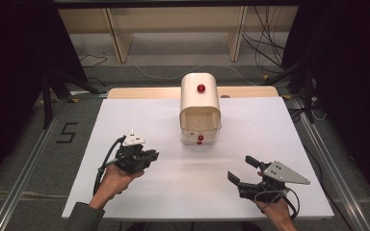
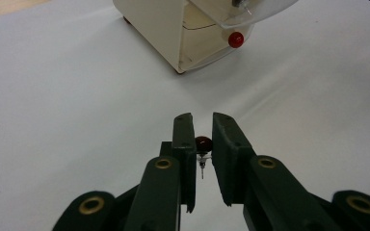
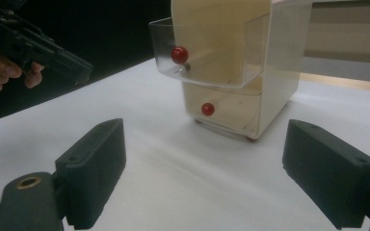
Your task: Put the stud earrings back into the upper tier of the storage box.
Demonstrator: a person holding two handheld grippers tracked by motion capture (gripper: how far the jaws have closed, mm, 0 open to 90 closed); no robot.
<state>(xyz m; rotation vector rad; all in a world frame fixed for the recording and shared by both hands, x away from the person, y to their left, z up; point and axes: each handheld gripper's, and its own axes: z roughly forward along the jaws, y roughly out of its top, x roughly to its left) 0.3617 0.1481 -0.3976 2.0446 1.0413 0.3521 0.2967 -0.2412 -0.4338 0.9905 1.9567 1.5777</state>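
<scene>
A cream little cabinet (image 1: 200, 108) stands at the back middle of the white table (image 1: 173, 192). It has a red knob on top (image 1: 201, 88) and one on its lower drawer (image 1: 200, 138). In the right gripper view its clear upper drawer (image 3: 207, 48), with a red knob (image 3: 178, 55), stands pulled out above the lower drawer's knob (image 3: 207, 109). My left gripper (image 1: 154, 155) hovers at front left, shut on a small dark red bead with a metal pin (image 2: 203, 143). My right gripper (image 1: 240, 168) rests at front right, jaws wide open and empty (image 3: 204, 127), facing the cabinet.
A wooden strip (image 1: 144, 92) runs along the table's far edge. Behind it stands a pale wooden frame (image 1: 120, 38), with cables on the floor (image 1: 265, 48). Metal rails (image 1: 24, 173) flank the table. Bare white surface lies between the two grippers and the cabinet.
</scene>
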